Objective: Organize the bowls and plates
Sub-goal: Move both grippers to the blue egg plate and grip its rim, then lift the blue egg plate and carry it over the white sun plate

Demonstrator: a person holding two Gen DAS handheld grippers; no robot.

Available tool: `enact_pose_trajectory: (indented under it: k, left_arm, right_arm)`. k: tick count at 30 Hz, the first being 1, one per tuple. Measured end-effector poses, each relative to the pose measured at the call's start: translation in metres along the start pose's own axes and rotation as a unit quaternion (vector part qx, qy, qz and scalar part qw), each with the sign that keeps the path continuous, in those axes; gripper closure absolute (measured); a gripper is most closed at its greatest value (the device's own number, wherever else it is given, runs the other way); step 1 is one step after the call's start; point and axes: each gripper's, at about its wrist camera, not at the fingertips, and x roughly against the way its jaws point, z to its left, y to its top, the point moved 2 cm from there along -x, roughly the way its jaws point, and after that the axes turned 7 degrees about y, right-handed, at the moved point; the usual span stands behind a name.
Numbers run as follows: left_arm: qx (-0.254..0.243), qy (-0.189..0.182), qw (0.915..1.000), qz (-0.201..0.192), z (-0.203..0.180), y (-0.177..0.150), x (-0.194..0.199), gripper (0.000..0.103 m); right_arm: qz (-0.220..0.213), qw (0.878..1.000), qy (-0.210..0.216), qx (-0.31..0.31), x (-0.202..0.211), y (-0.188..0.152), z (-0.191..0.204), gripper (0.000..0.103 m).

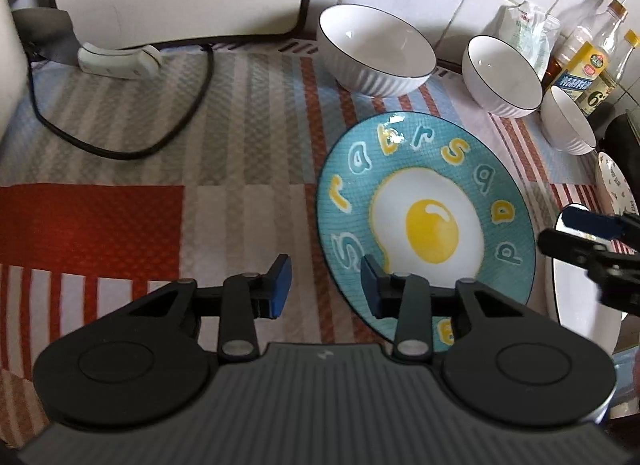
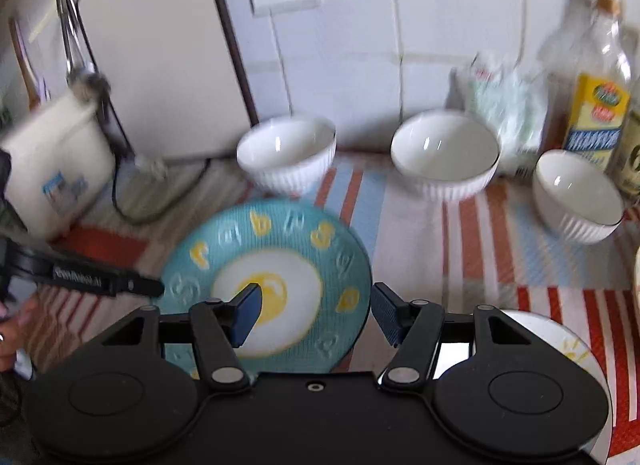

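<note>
Left wrist view: hovering over the striped cloth point(image 1: 120, 169) with the left gripper point(image 1: 324, 285) spread wide and gripping nothing, its right pad overlapping the near rim of the teal egg plate point(image 1: 424, 201). Lying flat on the cloth, that plate, apart from everything else. Standing in a loose row along the tiled wall behind it, three white ribbed bowls: the large bowl point(image 1: 376, 49), the middle bowl point(image 1: 502, 73) and the small bowl point(image 1: 568, 123), all separate, none nested. Showing at the right edge, a white plate point(image 1: 580, 305) beside the teal one and, further back, a sliver of a patterned plate point(image 1: 614, 185). Reaching in over the white plate, the right gripper point(image 1: 588, 233), too cut off here to judge.

Right wrist view, blurred: hanging above the teal egg plate point(image 2: 320, 249) with the right gripper point(image 2: 316, 313) released and empty, the plate's right rim sitting between the pads without visible contact. Standing unstacked by the wall, the same three bowls point(image 2: 288, 153), point(image 2: 444, 153), point(image 2: 576, 193). Peeking from under the gripper body, a white plate point(image 2: 560, 341). Entering from the left, the other gripper's finger point(image 2: 100, 277).

Judging progress: barely begun, apparently. Remaining: stacking the plates, nesting the bowls.
</note>
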Motion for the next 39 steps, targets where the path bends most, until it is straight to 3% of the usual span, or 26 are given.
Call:
enact_pose_trajectory:
  k: [3,6,10,14,17,22,24,28,31,39]
  left_arm:
    - [0.004,0.018,0.9998,0.004,0.000,0.000,-0.011,0.066]
    - [0.026,-0.001,0.9996,0.004,0.003,0.001,-0.019,0.067]
    - [0.047,-0.004,0.9989,0.003,0.004,0.002,-0.025,0.069]
    - [0.043,-0.006,0.9991,0.007,-0.004,0.003,-0.027,0.079]
    - [0.048,-0.011,0.9987,0.012,-0.006,0.004,-0.028,0.083]
    - [0.095,-0.031,0.9950,-0.004,0.003,-0.003,-0.029,0.083]
    - [0.086,-0.021,0.9960,-0.006,-0.002,-0.001,-0.027,0.083]
    - [0.087,-0.013,0.9961,0.003,-0.005,0.001,-0.028,0.083]
    - [0.061,-0.011,0.9978,0.022,-0.009,0.007,-0.027,0.082]
    - [0.042,-0.001,0.9991,-0.004,-0.013,0.008,-0.012,0.082]
  right_arm:
    - [0.022,1.000,-0.020,0.000,-0.010,0.000,0.000,0.042]
    - [0.032,0.999,-0.012,-0.027,-0.019,-0.001,-0.009,0.043]
    - [0.039,0.999,-0.019,-0.030,-0.032,-0.002,-0.015,0.067]
    - [0.041,0.998,-0.013,-0.055,-0.036,0.000,-0.025,0.073]
    - [0.054,0.995,-0.004,-0.085,-0.044,-0.002,-0.036,0.085]
    - [0.066,0.989,0.034,-0.128,-0.051,-0.002,-0.048,0.080]
    - [0.059,0.986,0.052,-0.147,-0.055,-0.005,-0.053,0.081]
    - [0.068,0.988,0.037,-0.132,-0.054,-0.002,-0.045,0.077]
    - [0.077,0.986,0.044,-0.142,-0.052,0.000,-0.049,0.080]
    - [0.084,0.980,0.090,-0.154,-0.031,-0.001,-0.052,0.084]
